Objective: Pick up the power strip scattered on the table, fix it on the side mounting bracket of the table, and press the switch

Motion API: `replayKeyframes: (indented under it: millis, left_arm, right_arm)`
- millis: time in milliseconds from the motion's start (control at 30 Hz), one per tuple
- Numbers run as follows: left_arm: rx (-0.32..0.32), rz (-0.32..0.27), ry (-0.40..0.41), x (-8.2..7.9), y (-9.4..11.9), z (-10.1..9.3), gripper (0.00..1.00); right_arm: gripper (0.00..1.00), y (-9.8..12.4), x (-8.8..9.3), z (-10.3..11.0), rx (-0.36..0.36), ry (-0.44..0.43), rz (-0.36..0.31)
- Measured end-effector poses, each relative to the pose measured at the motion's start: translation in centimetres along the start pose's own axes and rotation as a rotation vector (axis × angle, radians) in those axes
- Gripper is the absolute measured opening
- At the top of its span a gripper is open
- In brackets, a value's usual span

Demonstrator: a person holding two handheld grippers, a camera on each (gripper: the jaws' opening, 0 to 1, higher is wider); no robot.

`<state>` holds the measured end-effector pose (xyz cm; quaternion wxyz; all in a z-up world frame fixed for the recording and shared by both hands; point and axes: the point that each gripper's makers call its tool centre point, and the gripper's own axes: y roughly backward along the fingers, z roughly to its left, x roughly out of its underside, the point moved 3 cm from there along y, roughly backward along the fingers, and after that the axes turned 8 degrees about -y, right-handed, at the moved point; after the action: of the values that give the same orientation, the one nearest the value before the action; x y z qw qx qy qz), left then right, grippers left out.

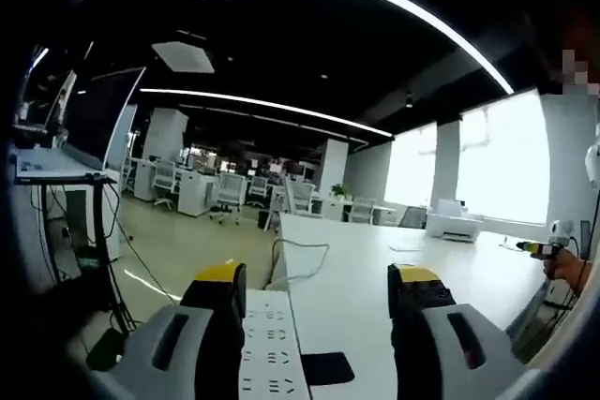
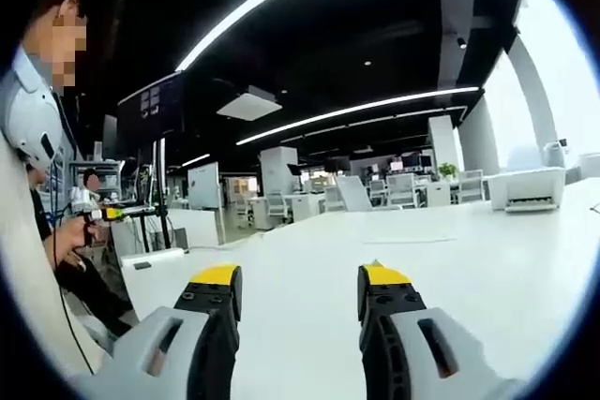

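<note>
Left gripper [image 1: 317,292] spread wide, nothing between jaws — hangs over near edge of white table [image 1: 450,264]. Power strip [image 1: 270,344] lies flat on table edge, just beside its left jaw, white cable [image 1: 298,255] looping behind. Right gripper [image 2: 295,292] also spread, empty, over bare tabletop [image 2: 469,241].

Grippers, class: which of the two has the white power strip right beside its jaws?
The left gripper: the power strip lies by its jaws; the right gripper faces bare table.
</note>
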<state>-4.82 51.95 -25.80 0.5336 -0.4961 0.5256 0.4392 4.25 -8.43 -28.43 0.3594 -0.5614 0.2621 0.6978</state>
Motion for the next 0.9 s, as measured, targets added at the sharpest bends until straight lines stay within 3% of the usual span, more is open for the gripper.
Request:
replayKeyframes:
  millis: [133,267,400,700,900]
  left_arm:
    - [0.006,0.048,0.028,0.1,-0.1,0.4,0.66]
    - [0.005,0.189,0.044,1.7,0.0,0.8,0.61]
    - [-0.014,0.314,-0.03,3.1,0.2,1.3,0.58]
    - [-0.01,0.371,-0.038,3.8,0.2,1.6,0.55]
    - [-0.001,0.423,-0.054,4.4,0.4,1.6,0.54]
  right_arm:
    - [0.44,-0.6,-0.4,0.5,-0.035,0.005,0.034]
    - [0.43,-1.2,-1.1,1.2,-0.073,0.039,0.076]
    - [0.41,-1.7,-1.8,1.8,-0.095,0.073,0.092]
    - [0.37,-2.4,-1.3,2.1,-0.12,0.036,0.105]
    - [0.37,-2.9,-1.4,2.9,-0.155,0.056,0.133]
